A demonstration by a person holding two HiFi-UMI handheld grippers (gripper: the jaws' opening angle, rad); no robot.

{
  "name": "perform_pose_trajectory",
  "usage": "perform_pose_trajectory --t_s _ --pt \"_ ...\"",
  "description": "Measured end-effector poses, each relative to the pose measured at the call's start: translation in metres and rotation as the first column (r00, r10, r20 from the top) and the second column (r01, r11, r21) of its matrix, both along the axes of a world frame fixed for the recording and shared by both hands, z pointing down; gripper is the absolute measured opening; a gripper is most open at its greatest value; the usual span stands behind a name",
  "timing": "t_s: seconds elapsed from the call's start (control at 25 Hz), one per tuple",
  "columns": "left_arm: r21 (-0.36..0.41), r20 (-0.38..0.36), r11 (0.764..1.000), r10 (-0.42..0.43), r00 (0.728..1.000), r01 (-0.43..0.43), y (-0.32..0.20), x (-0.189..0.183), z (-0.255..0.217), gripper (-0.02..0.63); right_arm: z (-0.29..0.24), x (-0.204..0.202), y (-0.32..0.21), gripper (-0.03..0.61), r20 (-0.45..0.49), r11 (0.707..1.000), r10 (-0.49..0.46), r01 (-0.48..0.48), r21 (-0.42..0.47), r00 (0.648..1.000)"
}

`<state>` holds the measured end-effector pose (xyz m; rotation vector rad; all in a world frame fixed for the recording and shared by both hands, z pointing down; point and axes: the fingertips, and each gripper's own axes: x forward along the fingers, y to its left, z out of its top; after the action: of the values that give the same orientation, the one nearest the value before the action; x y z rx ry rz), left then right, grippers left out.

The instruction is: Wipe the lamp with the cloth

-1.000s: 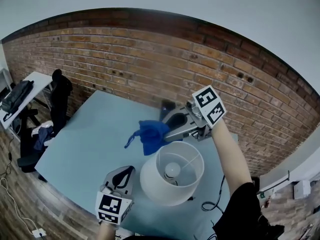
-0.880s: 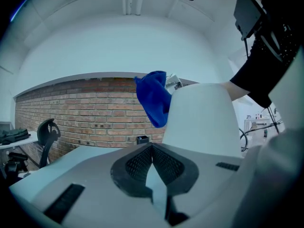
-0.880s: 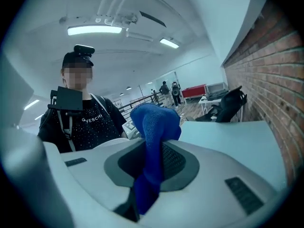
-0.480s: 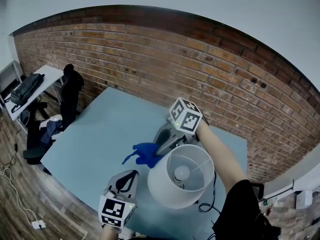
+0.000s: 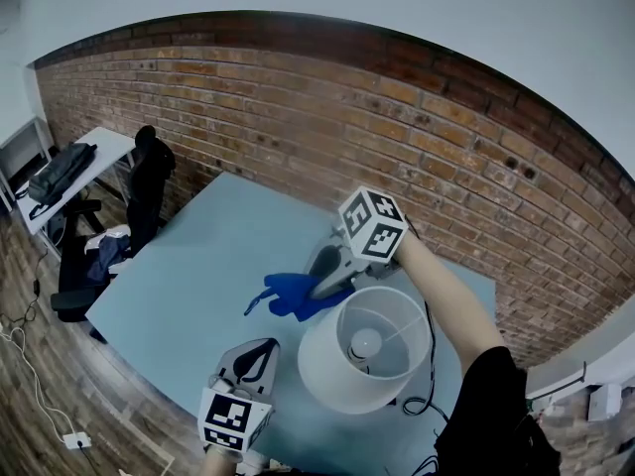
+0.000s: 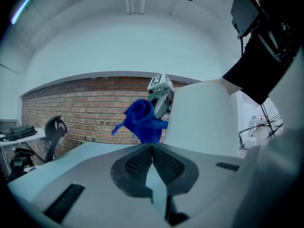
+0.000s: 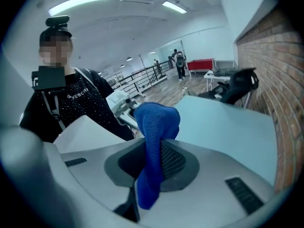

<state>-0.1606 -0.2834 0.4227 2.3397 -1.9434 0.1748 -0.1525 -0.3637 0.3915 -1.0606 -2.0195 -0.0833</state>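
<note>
At the near left, the left gripper [image 5: 253, 353] is idling just beside the lamp's shade. In its own view its jaws are pressing together with nothing between them [image 6: 152, 148], and they are pointing towards the far side of the pale blue table [image 5: 189, 266].

Further along, the blue cloth [image 5: 288, 294] is hanging bunched in the air above the table, with one loose tail trailing to the left. The right gripper [image 5: 319, 288] is pinching it: in that gripper's view the jaws are clamping on a fold of the cloth [image 7: 154, 141], which is sticking up past the tips and drooping behind them.

To the right stands the white lamp [image 5: 347, 365], near the table's near right corner, with its bulb showing down through the open top of the shade. From the left gripper view the cloth [image 6: 142, 120] is sitting right against the shade's left flank [image 6: 202, 113], though whether it is actually touching I cannot tell.

By my judgement this is the approach to the shade, or the very start of a wiping stroke. The next move is asking for a light press of the cloth onto the shade's outer wall and a sweep around it. A thin shade will probably tip or dent easily, so steadying the lamp with the idle left gripper looks wise.
</note>
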Motion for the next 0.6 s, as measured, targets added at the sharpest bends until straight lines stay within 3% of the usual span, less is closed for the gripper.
perform_pose_trajectory --t_s 0.12,0.24,0.36,0.48,0.6 --pt "0.003 -0.002 1.000 0.002 1.000 -0.002 0.000 -0.001 -0.001 0.008 -0.060 0.002 0.025 0.066 0.084 0.990 -0.144 0.144 0.008 0.986" --pt "0.004 -0.012 1.000 -0.005 1.000 0.005 0.002 -0.001 0.001 0.008 -0.098 0.013 0.062 0.066 0.088 0.944 -0.331 0.329 0.036 0.940" --pt "-0.005 -0.029 1.000 -0.017 0.999 0.016 0.007 -0.004 0.005 0.008 -0.103 0.025 0.095 0.066 0.013 0.876 -0.481 0.480 0.054 0.876" --pt "-0.006 -0.042 1.000 -0.031 0.999 0.031 0.012 -0.009 0.006 0.008 -0.088 0.043 0.114 0.066 -0.111 0.804 -0.590 0.594 0.009 0.800" --pt "-0.009 -0.047 0.999 -0.054 0.997 0.054 0.018 -0.015 0.008 0.009 -0.066 0.050 0.122 0.066 -0.211 0.768 -0.630 0.639 -0.031 0.747"
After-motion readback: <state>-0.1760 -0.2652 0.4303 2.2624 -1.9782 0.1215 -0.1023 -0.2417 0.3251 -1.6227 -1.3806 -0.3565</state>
